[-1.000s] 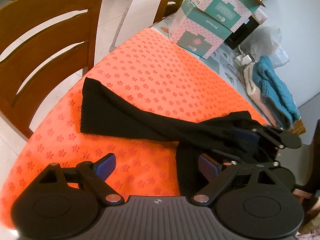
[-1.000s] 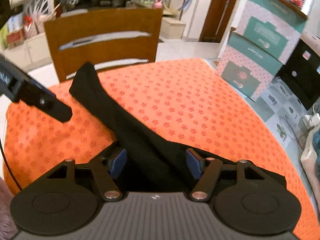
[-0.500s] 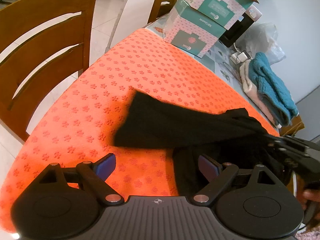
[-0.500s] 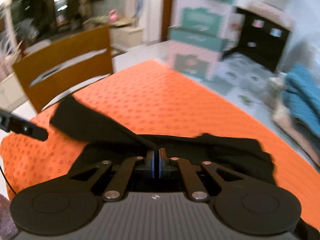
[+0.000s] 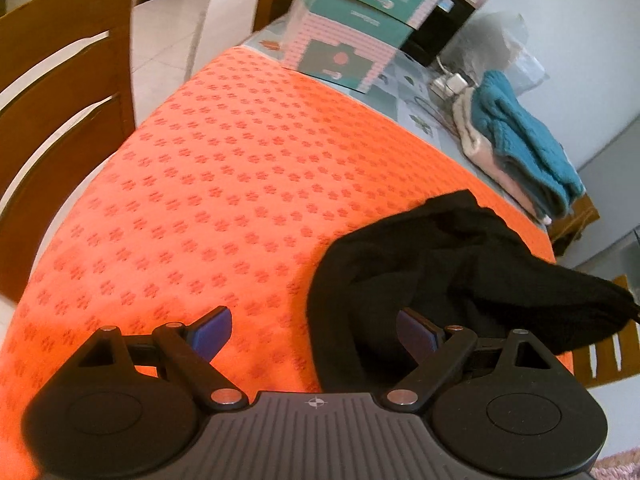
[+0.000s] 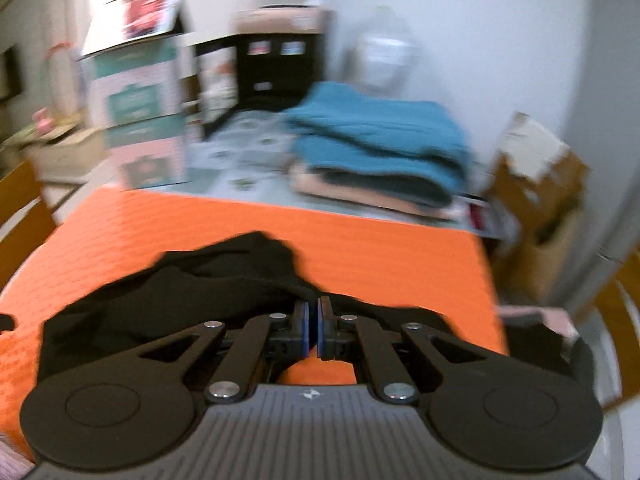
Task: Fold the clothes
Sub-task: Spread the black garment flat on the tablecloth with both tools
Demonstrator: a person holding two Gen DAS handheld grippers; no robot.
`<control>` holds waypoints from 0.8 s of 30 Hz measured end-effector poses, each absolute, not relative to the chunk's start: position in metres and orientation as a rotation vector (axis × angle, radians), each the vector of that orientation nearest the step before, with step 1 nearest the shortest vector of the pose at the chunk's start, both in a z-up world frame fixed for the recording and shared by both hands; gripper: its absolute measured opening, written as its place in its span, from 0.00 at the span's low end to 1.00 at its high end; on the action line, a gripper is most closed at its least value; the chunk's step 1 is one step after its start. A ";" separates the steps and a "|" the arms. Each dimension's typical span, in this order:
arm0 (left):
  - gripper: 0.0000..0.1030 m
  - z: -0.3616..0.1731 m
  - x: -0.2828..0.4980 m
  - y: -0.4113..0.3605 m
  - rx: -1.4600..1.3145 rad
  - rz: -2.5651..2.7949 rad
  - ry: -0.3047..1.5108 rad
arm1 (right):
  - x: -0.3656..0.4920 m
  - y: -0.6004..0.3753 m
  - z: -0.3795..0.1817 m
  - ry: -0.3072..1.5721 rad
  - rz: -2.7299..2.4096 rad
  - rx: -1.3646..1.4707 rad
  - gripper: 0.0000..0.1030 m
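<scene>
A: From the left wrist view, how far along is the folding?

B: Barely begun, I'd judge. The black garment [image 5: 448,276] is lying bunched in a heap on the orange cloth [image 5: 224,184], toward the cloth's near right corner, with one end trailing off past the cloth's right edge. No neat fold is showing. The left gripper [image 5: 314,330] is hanging over the cloth with its jaws standing wide, gripping nothing; the garment's edge is sitting just beside its right finger.

A: Any containers there?

B: Two stacked boxes [image 5: 352,36] are standing past the cloth's far edge, both closed, so I can't tell what they're holding. A stack of folded knitwear [image 5: 516,136], teal over cream, is lying beyond the cloth's far right corner, looking already finished.

A: And the right wrist view?

B: It's blurred. The right gripper [image 6: 313,328] is pinching its jaws nearly together on a bit of the black garment, which is stretching from the pads across the cloth's near side. The flattening and folding are all waiting to be done. The boxes [image 6: 140,120] are showing a raised flap on top, contents hidden.
</scene>
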State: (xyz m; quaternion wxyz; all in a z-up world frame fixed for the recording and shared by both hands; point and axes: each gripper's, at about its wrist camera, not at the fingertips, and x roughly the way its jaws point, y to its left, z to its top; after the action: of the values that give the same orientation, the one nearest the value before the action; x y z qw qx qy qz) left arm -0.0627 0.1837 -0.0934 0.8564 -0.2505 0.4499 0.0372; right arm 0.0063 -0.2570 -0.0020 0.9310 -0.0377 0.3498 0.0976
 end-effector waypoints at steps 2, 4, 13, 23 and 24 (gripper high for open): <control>0.88 -0.092 -0.056 0.179 -0.508 0.057 0.950 | -0.002 -0.284 -0.002 0.713 0.122 -0.051 0.04; 0.88 -0.091 -0.051 0.175 -0.490 0.037 0.955 | -0.013 -0.310 -0.001 0.708 0.043 -0.033 0.04; 0.88 -0.085 -0.025 0.146 -0.418 -0.076 0.982 | -0.077 -0.405 -0.011 0.739 -0.317 0.024 0.04; 0.88 -0.086 0.010 0.099 -0.288 -0.222 1.014 | -0.126 -0.451 -0.055 0.899 -0.407 0.153 0.05; 0.88 -0.087 0.014 0.095 -0.275 -0.228 1.017 | -0.127 -0.450 -0.058 0.913 -0.395 0.159 0.05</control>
State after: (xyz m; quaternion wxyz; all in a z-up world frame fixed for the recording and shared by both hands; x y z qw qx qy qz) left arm 0.0140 0.0954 -0.0871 0.8583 -0.1308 0.4843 -0.1084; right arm -0.1275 -0.4504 -0.0581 0.8758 0.0762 0.4374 -0.1891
